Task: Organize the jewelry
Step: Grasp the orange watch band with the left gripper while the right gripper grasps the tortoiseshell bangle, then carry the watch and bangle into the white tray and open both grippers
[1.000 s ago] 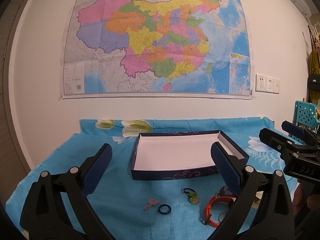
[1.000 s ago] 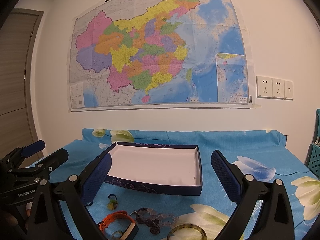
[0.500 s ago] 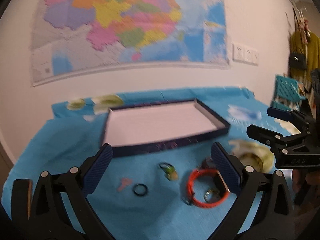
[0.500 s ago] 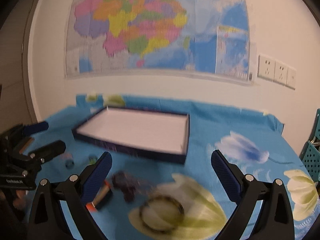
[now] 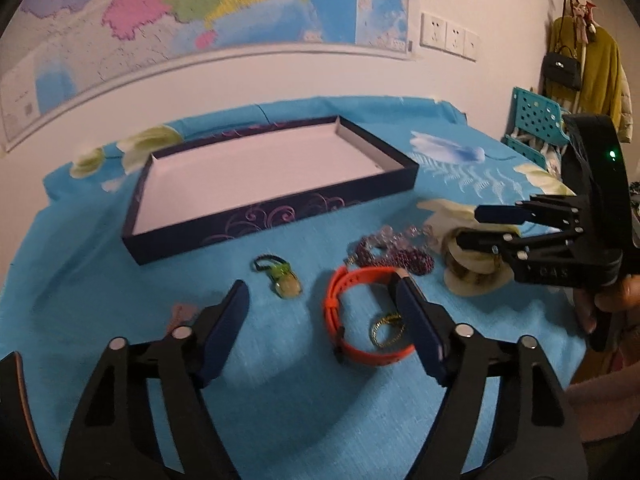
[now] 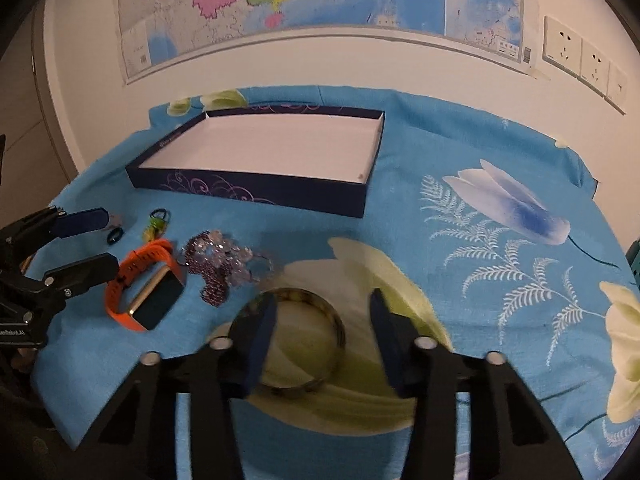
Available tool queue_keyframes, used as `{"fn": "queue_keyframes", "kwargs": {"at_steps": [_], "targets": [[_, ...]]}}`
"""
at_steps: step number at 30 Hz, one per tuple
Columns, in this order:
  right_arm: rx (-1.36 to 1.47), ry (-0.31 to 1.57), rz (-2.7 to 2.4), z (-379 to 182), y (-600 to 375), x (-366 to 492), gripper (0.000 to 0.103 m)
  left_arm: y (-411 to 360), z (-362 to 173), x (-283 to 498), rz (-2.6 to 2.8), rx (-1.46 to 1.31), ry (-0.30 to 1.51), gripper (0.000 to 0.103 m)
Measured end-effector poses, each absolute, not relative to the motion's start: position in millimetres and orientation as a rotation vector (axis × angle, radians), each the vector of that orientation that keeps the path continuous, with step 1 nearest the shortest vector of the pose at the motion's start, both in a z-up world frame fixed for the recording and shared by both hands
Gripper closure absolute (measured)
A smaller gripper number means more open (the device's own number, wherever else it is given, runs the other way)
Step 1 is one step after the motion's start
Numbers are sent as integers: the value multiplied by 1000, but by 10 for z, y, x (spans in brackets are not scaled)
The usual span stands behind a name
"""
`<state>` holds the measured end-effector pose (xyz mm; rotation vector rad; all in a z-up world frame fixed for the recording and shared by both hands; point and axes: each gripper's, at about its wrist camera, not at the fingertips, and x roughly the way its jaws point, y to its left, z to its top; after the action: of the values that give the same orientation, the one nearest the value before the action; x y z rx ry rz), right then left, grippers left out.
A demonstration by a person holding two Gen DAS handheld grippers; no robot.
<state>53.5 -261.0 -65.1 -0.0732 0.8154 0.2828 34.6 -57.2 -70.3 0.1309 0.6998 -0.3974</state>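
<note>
A dark blue tray (image 5: 280, 216) with a white floor stands empty on the blue floral cloth; it also shows in the right wrist view (image 6: 248, 190). In front of it lie an orange watch (image 5: 362, 316) (image 6: 140, 292), a gold ring (image 5: 386, 326), a purple bead bracelet (image 5: 394, 248) (image 6: 220, 264), a green pendant (image 5: 282, 280) (image 6: 156, 226), a black ring (image 6: 114, 236) and a bangle (image 6: 304, 340) (image 5: 472, 264). My left gripper (image 5: 324, 316) is open, low over the watch. My right gripper (image 6: 320, 324) is open, its fingers either side of the bangle.
A map and wall sockets (image 6: 580, 56) hang on the wall behind the table. A teal crate (image 5: 536, 120) and a coat rack (image 5: 580, 40) stand off the table's right end. The cloth's edge (image 6: 580, 168) drops away at the right.
Both grippers have tilted down and come closer to the table. The left one now hangs over the watch, the right one over the bangle. Both jaw gaps have narrowed.
</note>
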Motion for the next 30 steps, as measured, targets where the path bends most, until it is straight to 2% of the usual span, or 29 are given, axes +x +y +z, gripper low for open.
{"fn": "queue_keyframes", "kwargs": {"at_steps": [3,5,6,9,10,12,19,30], "targets": [[-69,848,286,-685,-2626,569,67,-593,-780,390,-421,128,763,50],[-74,861,292,-688,-2618,594,74,-593,-818,414,-435,118,798,57],[-76,863,298,-687,-2616,595,75,-591,-833,428,-445,112,813,65],[-84,870,302,-682,-2619,612,86,-591,-897,484,-463,103,862,77],[-82,872,305,-676,-2631,618,93,-590,-895,491,-462,110,862,83],[-76,879,313,-670,-2654,625,97,-587,-894,501,-472,110,864,94],[2,875,349,-597,-2732,590,97,-455,-783,584,-494,93,849,95],[73,756,405,-206,-2685,872,97,-349,-252,785,-476,207,680,94]]}}
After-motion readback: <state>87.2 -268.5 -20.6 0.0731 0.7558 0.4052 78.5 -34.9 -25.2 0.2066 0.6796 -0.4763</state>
